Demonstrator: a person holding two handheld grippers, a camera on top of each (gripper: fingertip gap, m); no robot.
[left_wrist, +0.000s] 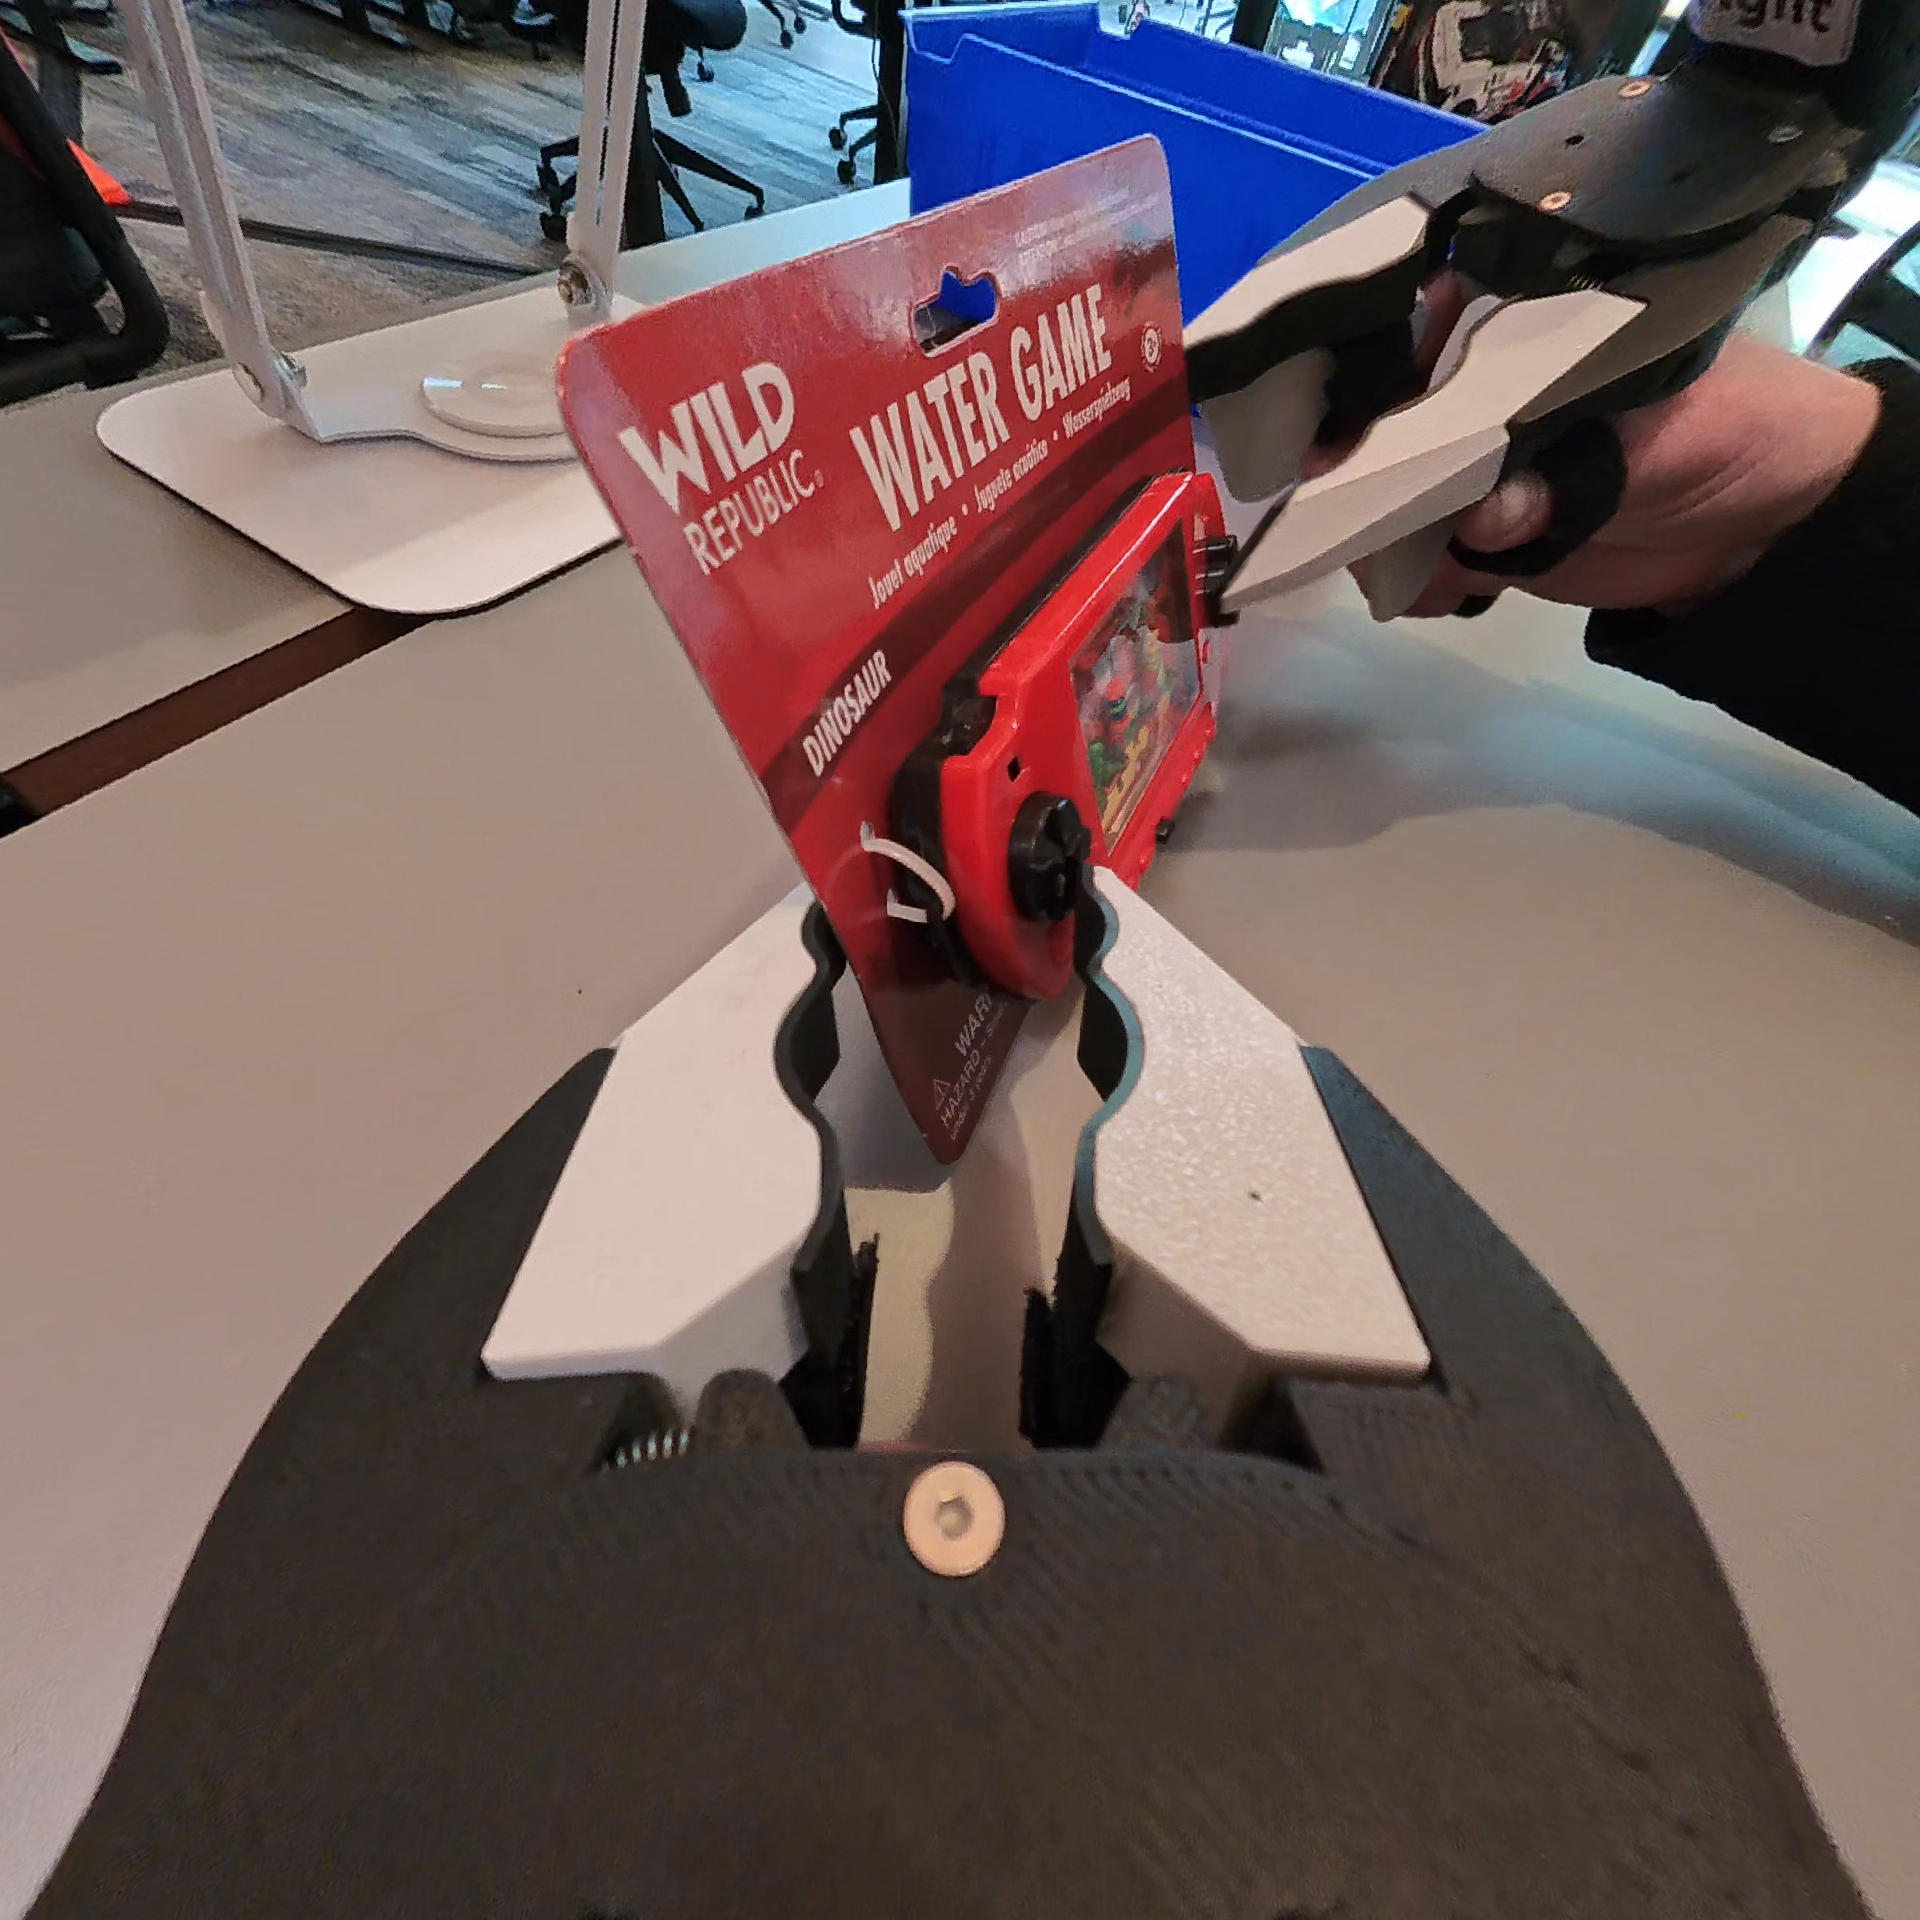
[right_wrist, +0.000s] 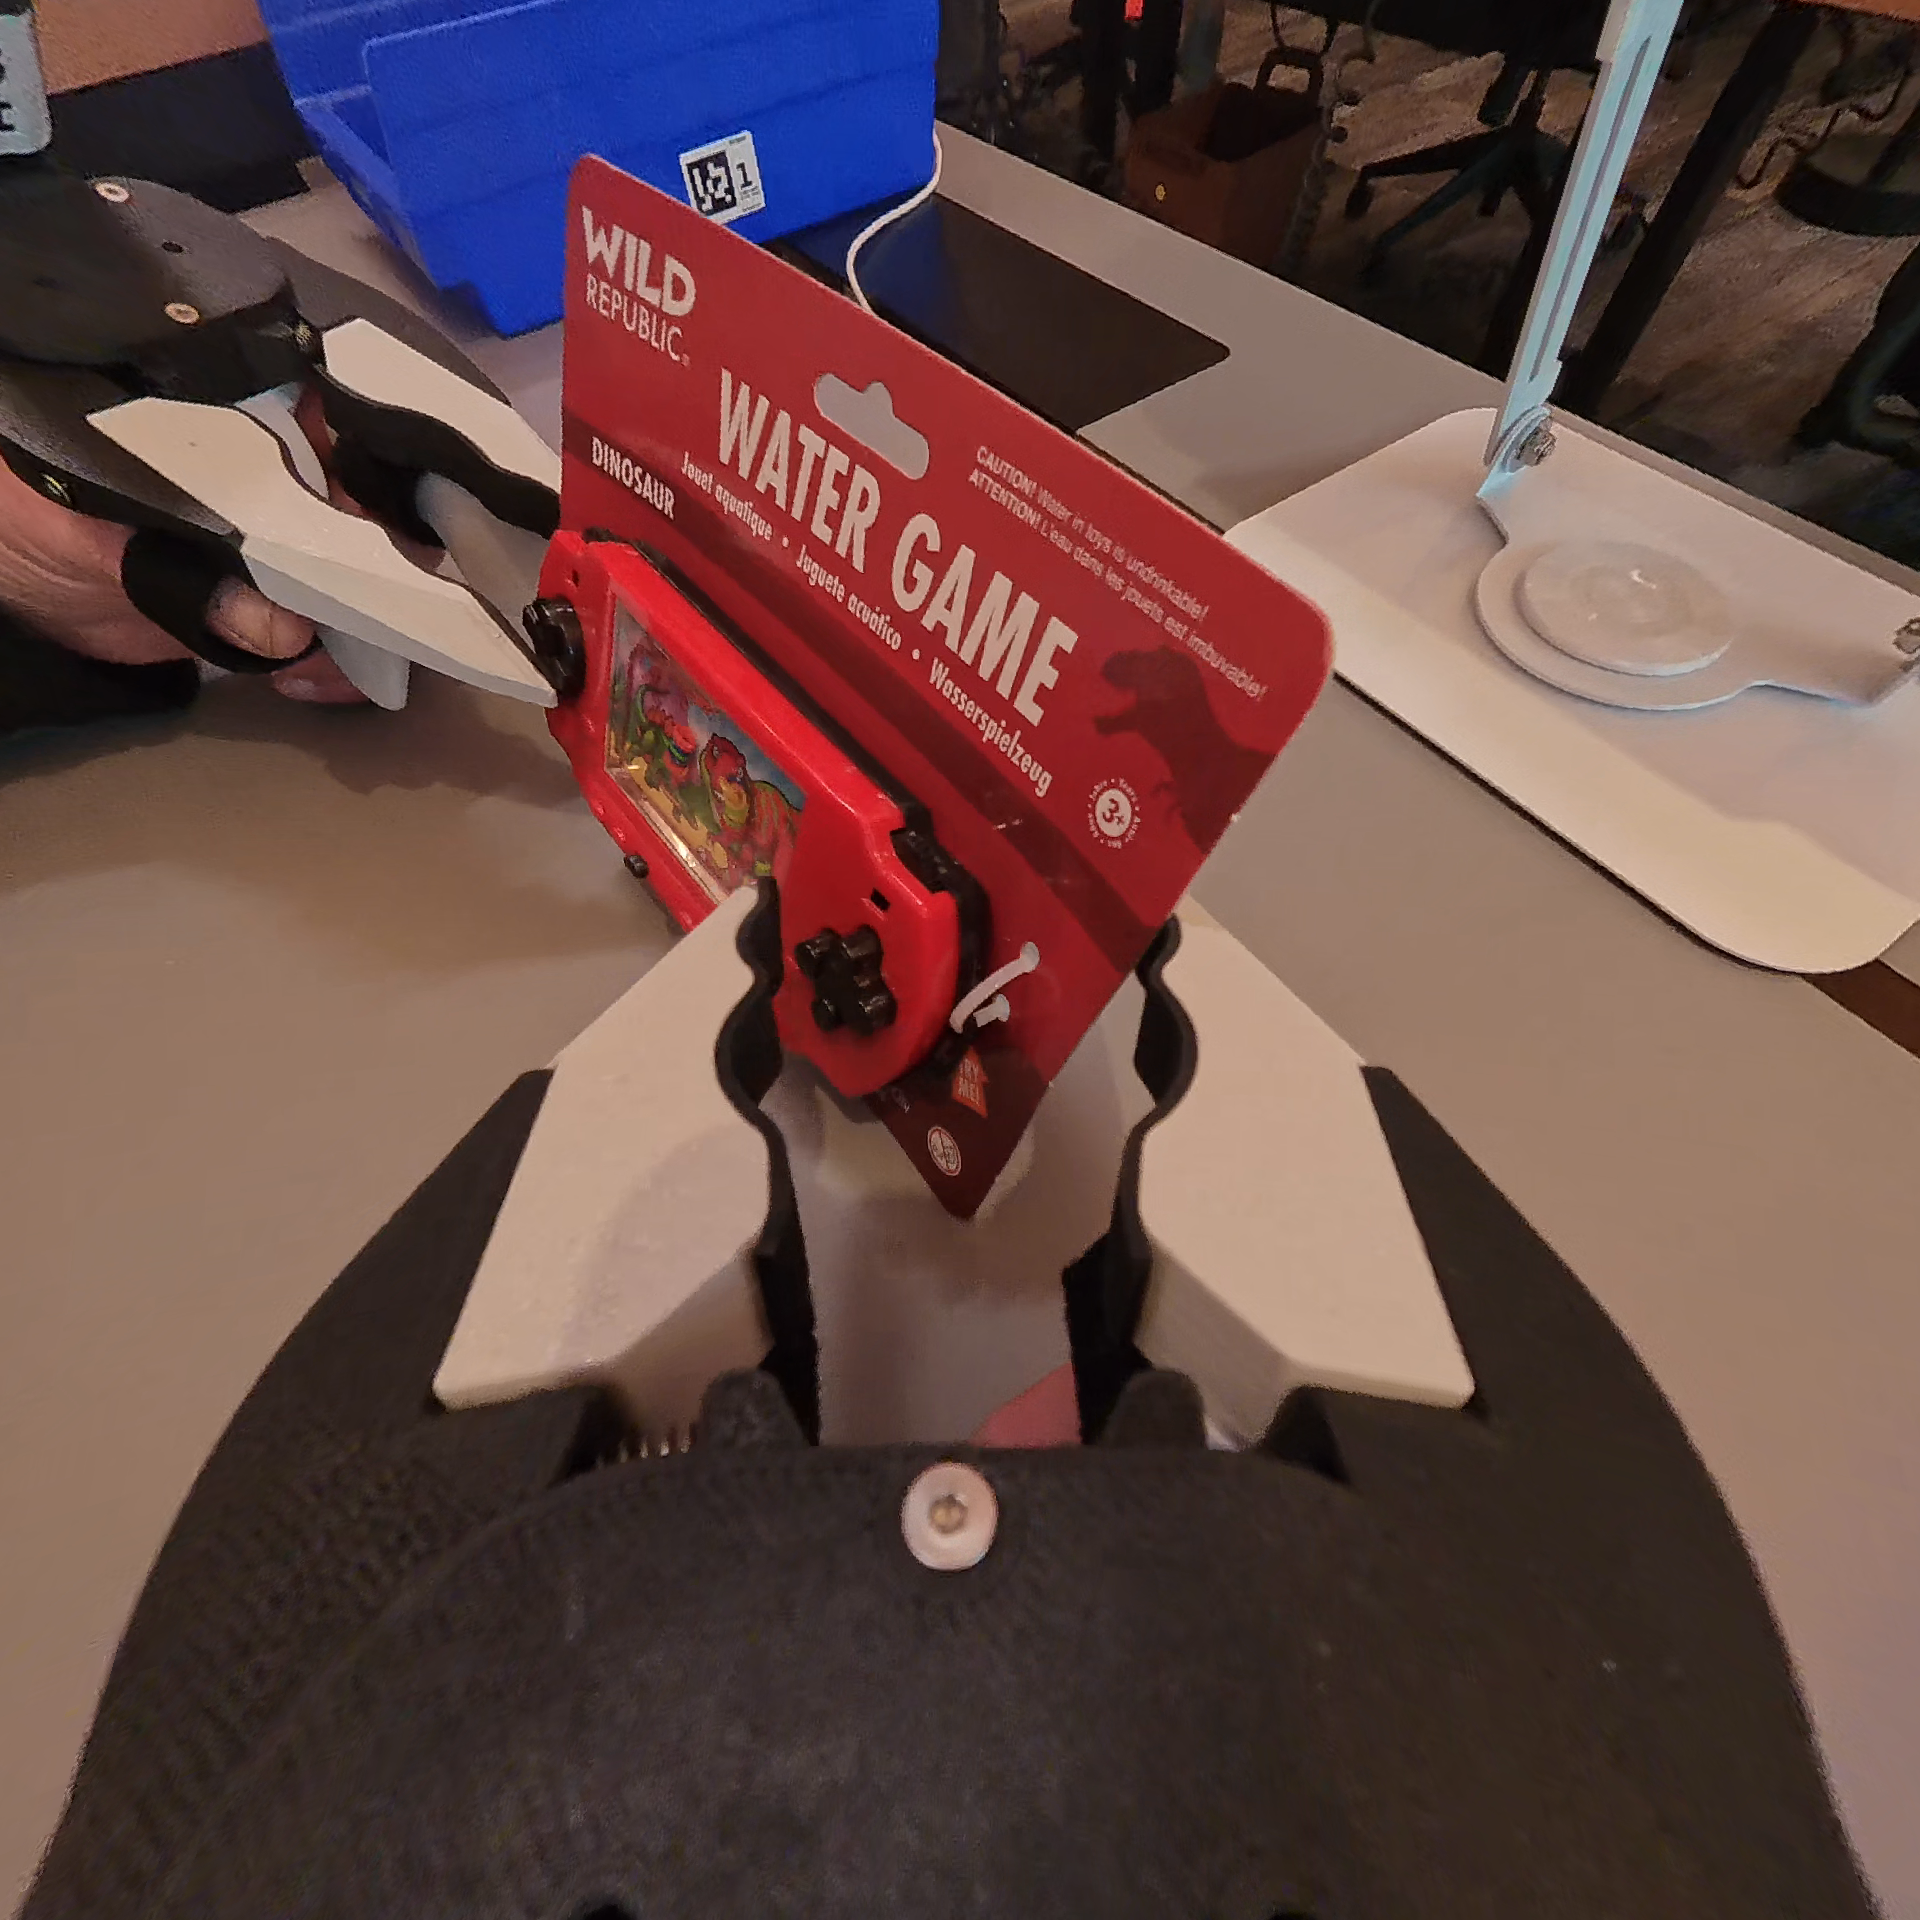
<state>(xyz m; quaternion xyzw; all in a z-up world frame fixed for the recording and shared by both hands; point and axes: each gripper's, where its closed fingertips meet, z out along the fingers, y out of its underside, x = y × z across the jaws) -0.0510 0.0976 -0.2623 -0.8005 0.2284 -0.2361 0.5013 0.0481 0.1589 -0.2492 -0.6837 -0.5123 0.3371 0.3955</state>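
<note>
A red handheld water-game toy (left_wrist: 1039, 748) is tied with a white zip tie to a red backing card (left_wrist: 883, 468), and the package stands upright over the grey table (left_wrist: 416, 935). My left gripper (left_wrist: 956, 904) is shut on the near end of the package, one finger on the toy and one behind the card. My right gripper (left_wrist: 1210, 478) grips the far end. In the right wrist view, my right gripper (right_wrist: 961, 920) clamps the toy (right_wrist: 748, 790) and card (right_wrist: 935, 540). The left gripper (right_wrist: 551, 592) holds the opposite end.
A blue bin (left_wrist: 1143, 135) stands behind the package and carries a small marker tag (right_wrist: 722, 177). A white lamp base (right_wrist: 1610, 675) with its arm sits to one side. A black mat (right_wrist: 1039, 312) and a white cable (right_wrist: 883, 229) lie near the bin. Office chairs stand beyond the table.
</note>
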